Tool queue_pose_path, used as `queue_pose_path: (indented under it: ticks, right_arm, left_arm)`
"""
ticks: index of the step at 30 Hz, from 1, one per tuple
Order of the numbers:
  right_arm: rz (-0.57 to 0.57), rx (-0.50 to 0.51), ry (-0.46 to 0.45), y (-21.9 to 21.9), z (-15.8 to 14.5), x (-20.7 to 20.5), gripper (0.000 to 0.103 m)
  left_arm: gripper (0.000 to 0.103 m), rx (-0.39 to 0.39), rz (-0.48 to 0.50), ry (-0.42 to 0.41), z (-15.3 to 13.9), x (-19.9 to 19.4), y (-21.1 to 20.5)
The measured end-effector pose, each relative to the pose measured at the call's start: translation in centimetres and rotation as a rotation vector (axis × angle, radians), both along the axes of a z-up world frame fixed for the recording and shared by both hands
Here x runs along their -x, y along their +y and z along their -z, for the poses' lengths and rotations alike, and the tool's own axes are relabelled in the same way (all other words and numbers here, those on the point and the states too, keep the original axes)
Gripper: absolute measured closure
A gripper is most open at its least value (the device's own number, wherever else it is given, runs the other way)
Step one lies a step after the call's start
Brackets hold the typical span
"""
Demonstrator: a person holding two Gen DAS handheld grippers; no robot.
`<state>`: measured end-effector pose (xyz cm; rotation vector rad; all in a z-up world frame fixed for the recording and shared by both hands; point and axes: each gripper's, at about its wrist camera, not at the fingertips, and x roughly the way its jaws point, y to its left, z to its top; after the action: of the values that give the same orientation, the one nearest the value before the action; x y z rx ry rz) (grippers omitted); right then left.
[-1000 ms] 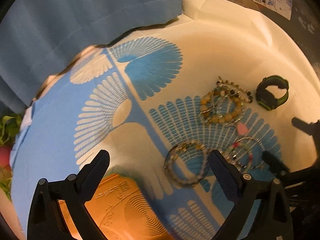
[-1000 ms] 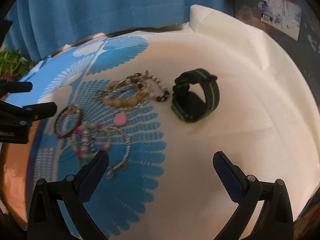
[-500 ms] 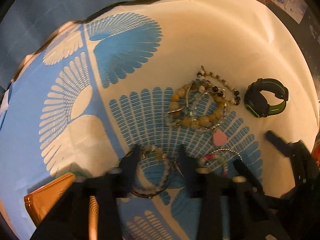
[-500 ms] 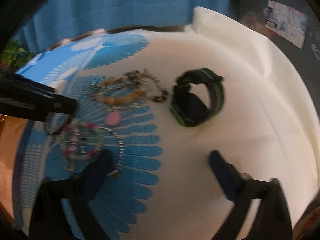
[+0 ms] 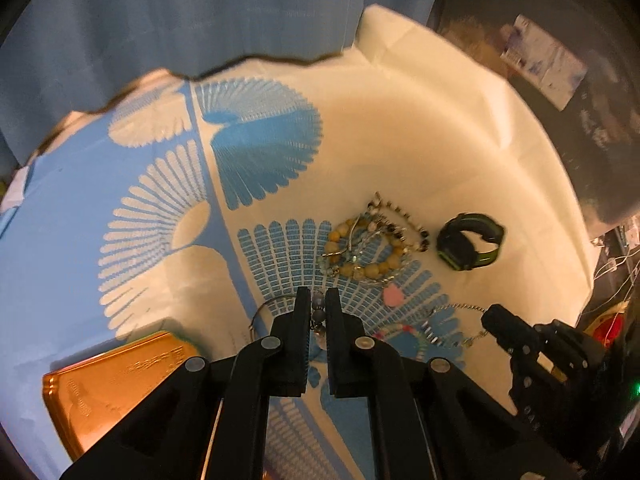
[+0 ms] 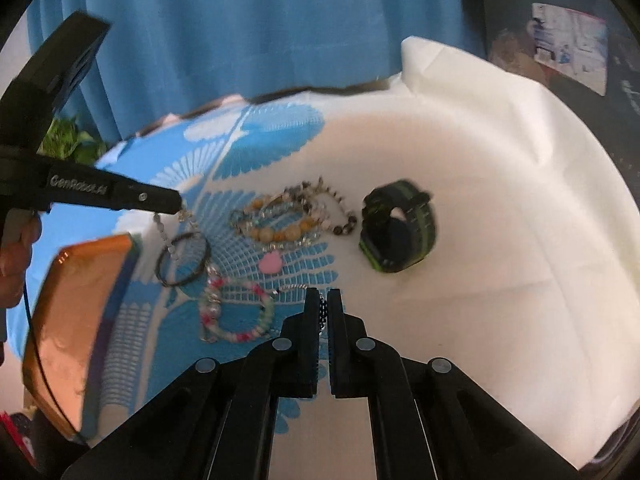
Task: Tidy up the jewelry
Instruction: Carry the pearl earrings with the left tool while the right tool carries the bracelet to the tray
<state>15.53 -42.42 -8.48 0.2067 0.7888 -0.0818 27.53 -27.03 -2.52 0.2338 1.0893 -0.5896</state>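
My left gripper [image 5: 318, 300] is shut on a pale beaded bracelet [image 5: 319, 312]; in the right wrist view that bracelet [image 6: 166, 236] hangs from its tip above the cloth. My right gripper [image 6: 323, 300] is shut on a thin silver chain [image 6: 322, 312]. A dark thin bangle [image 6: 184, 258] lies below the hanging bracelet. A pink and green bead bracelet [image 6: 236, 312] lies left of the right gripper. A pile of yellow and mixed bead bracelets [image 6: 288, 220] and a pink charm [image 6: 270, 262] lie beyond. A black and green watch [image 6: 396, 232] stands to the right.
An orange tin box [image 6: 76, 320] sits at the left on the blue and white cloth [image 6: 500, 280]; it also shows in the left wrist view [image 5: 112, 380]. A blue curtain [image 6: 240, 40] hangs behind. A green plant [image 6: 72, 144] is at the far left.
Both grippers went from open to shut. The left closed on the pale beaded bracelet and lifted it. The right moved left and closed on the silver chain.
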Motion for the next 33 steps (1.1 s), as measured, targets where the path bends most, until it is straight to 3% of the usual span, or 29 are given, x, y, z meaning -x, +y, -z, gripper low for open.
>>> queue_pose_path:
  ticks: [4,13,33]
  right_arm:
    - [0.021,0.009,-0.026,-0.2,-1.9,1.6,0.1]
    - [0.032,0.05,-0.042,1.4,-5.5,6.2,0.099]
    - [-0.088,0.122,-0.058,10.8,-9.2,18.4,0.099]
  left_arm:
    - [0.098,0.029,-0.007,-0.043,-2.7,2.4,1.7]
    - [0.098,0.065,-0.024,-0.101,-5.8,9.3,6.7]
    - [0.098,0.122,-0.171,-0.159,-6.7,23.6,19.8]
